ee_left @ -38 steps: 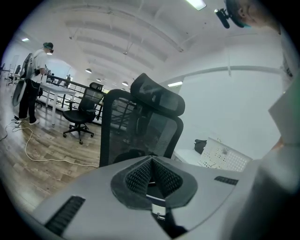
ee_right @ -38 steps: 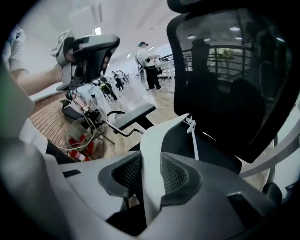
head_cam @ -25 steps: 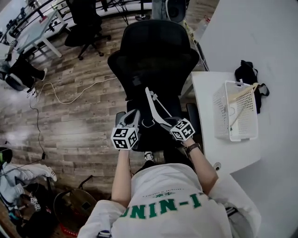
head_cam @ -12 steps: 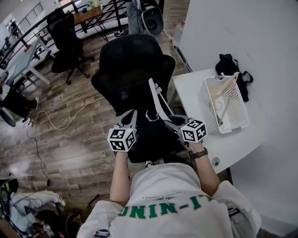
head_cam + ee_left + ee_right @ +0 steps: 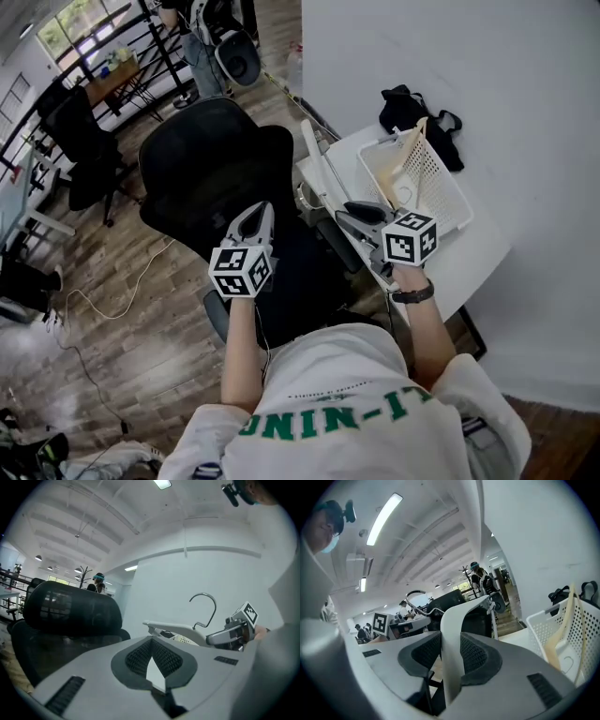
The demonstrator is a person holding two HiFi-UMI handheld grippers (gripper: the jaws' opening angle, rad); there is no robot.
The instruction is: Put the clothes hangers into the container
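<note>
One white hanger (image 5: 315, 161) is held in the right gripper (image 5: 354, 217), fingers clamped on its arm | basket (image 5: 439, 180) on desk (image 5: 473, 253) lies at two o'clock | left gripper (image 5: 257, 214) fingers closed, empty | hanger judged light, stiff, slick (hook (image 5: 204, 593) may snag); mid-arm hold favoured.

Plenty of open air between the fingers of the right gripper (image 5: 348, 216) and the basket (image 5: 448, 195) off to their right on the bench (image 5: 478, 255). The basket's top is open, but a wooden hanger (image 5: 410, 155) leans inside and the wall (image 5: 487, 66) sits close behind. The chair back (image 5: 202, 164) fills the space ahead of the left gripper (image 5: 258, 214) fingers.
</note>
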